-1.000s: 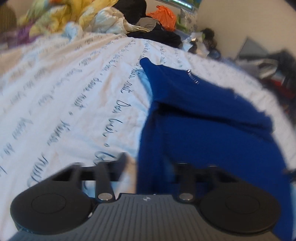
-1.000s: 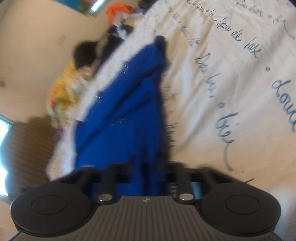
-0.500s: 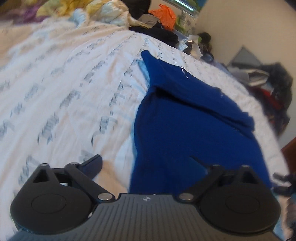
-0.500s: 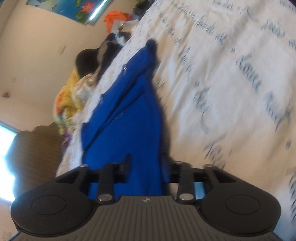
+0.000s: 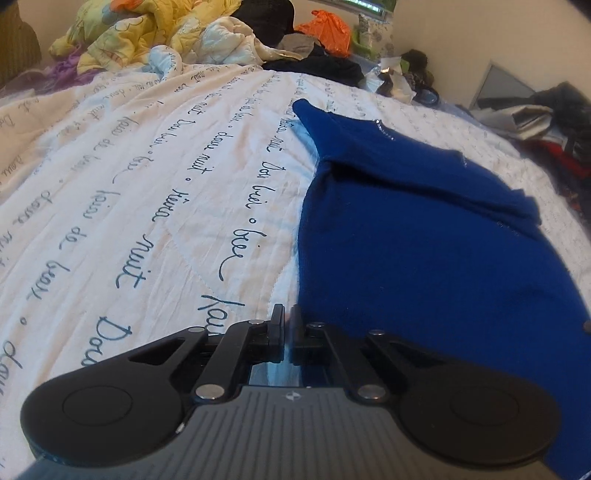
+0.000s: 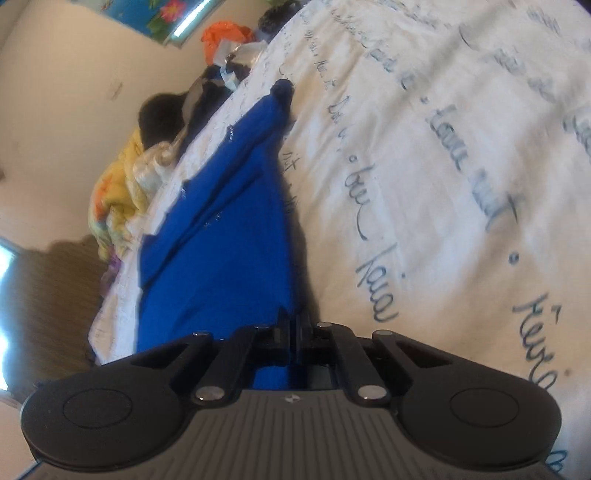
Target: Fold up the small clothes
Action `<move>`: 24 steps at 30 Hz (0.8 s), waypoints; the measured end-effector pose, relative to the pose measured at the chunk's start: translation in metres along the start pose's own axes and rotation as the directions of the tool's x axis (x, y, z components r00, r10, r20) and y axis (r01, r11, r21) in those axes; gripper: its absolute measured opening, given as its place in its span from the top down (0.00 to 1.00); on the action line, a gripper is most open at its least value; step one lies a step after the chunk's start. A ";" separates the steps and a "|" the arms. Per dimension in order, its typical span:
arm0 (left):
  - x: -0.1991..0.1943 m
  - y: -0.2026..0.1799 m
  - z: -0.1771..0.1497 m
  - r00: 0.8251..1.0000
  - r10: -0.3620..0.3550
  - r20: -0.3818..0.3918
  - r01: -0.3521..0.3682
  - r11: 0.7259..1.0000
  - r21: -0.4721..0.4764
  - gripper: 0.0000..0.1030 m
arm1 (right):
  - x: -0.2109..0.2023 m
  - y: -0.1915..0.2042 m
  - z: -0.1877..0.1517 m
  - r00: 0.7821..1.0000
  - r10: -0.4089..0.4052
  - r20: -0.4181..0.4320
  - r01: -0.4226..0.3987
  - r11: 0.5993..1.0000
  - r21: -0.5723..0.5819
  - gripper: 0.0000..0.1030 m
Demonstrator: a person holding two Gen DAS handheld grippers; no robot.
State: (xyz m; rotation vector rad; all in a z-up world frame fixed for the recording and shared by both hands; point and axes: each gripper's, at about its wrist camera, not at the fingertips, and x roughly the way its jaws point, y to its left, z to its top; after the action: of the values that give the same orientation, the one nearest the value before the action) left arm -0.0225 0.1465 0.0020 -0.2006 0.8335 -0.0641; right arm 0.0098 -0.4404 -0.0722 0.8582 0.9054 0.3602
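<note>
- Left wrist view: the left claw (image 5: 287,328) is sitting with its jaws nearly together at the near left edge of the blue garment (image 5: 424,236), which is lying spread on the script-printed bedspread (image 5: 147,192). Whether cloth is pinched between them, I cannot tell. A crumpled yellow quilt (image 5: 122,33) is lying at the far end of the bed.
- Right wrist view: the right claw (image 6: 293,328) is closing on the blue garment (image 6: 229,229), with blue cloth running in between the jaws.
- Judgement: a fold is being set up at the near hem. The next move is probably calling for both corners lifting together and carrying toward the far end, keeping the edge taut.
</note>
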 end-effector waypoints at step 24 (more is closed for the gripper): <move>-0.057 0.008 -0.075 0.916 -0.376 -0.141 0.315 0.890 -0.331 0.29 | -0.026 0.028 -0.097 0.974 0.149 -0.172 -0.142 0.988 0.056 0.45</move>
State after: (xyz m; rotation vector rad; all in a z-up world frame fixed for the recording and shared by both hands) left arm -0.1165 0.1508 -0.0069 -0.6431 1.0014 -0.2999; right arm -0.0819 -0.3906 -0.0676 0.9460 1.0187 0.5522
